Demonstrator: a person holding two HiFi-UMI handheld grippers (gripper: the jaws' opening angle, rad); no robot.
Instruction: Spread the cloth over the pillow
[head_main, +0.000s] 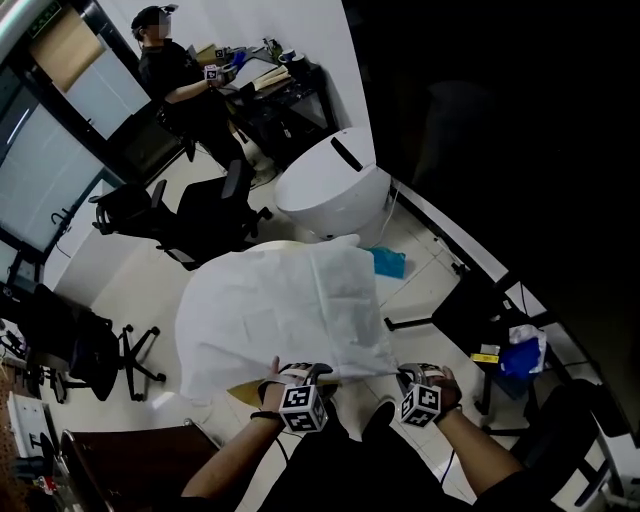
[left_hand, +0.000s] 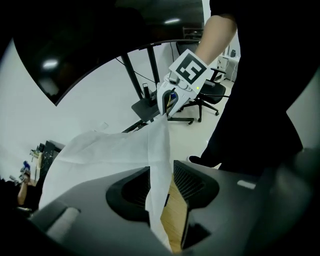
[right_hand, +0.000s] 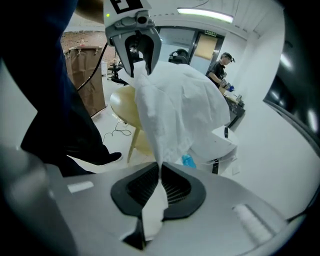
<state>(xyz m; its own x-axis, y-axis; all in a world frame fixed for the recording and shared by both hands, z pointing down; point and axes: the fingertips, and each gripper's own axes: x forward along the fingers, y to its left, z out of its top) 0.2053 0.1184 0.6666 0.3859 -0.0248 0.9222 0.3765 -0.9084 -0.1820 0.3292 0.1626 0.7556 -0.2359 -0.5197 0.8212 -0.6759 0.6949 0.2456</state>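
White cloth (head_main: 280, 310) drapes what is probably the pillow. Right gripper (right_hand: 160, 170) clamps its near edge; left gripper (left_hand: 162, 172) is apart, cloth loose between. Lay the edge down evenly, without dragging.

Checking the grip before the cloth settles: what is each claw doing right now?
Left claw: open, the cloth hanging loose between its jaws.
Right claw: closed on the cloth's edge.
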